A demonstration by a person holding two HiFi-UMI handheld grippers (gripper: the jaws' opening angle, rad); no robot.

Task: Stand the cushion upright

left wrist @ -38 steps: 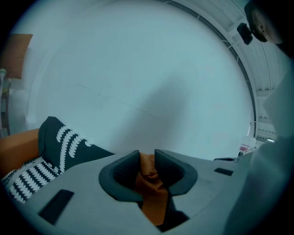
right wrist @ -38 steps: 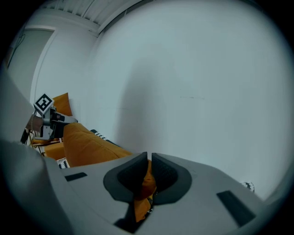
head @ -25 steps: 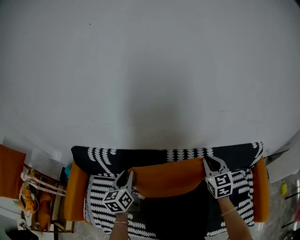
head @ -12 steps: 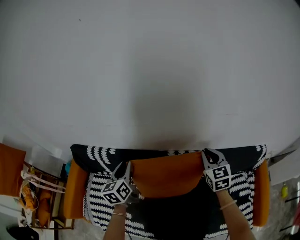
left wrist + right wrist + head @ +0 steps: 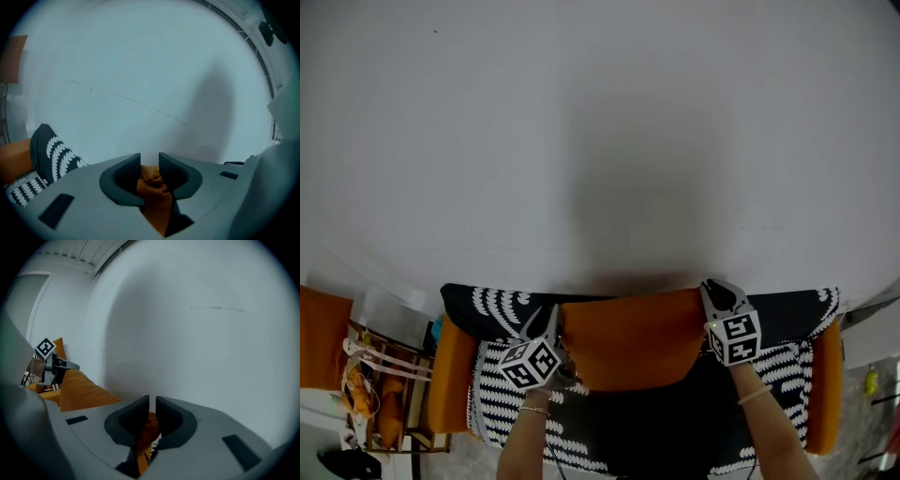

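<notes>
Plain white wall [image 5: 600,141] across most of the head view, filling the background of both gripper views too.

Below it, pushed against the wall, a sofa [image 5: 487,309] under a black throw with white leaf-like print; orange armrests at either end, left [image 5: 450,375] and right [image 5: 823,384].

Stretched across the middle of the sofa, in front of the backrest: the orange cushion [image 5: 628,337]. Top edge about level with the backrest's top, close to the wall; lower edge sagging in a curve over the dark seat. Held at its two upper corners, one per gripper.

Left gripper [image 5: 551,314] at the cushion's left corner, pointing toward the wall. Jaws drawn close with a narrow gap, bunched orange fabric [image 5: 152,187] pinched between the pads [image 5: 127,172].

Right gripper [image 5: 714,289] at the right corner, likewise aimed at the wall. Jaws nearly together, clamped on a fold of the same orange cloth [image 5: 149,425]; rest of the cushion trailing off leftward in that view toward the other gripper.

At far left beside the sofa, a wooden rack [image 5: 384,394] with pale cords and orange pieces.
</notes>
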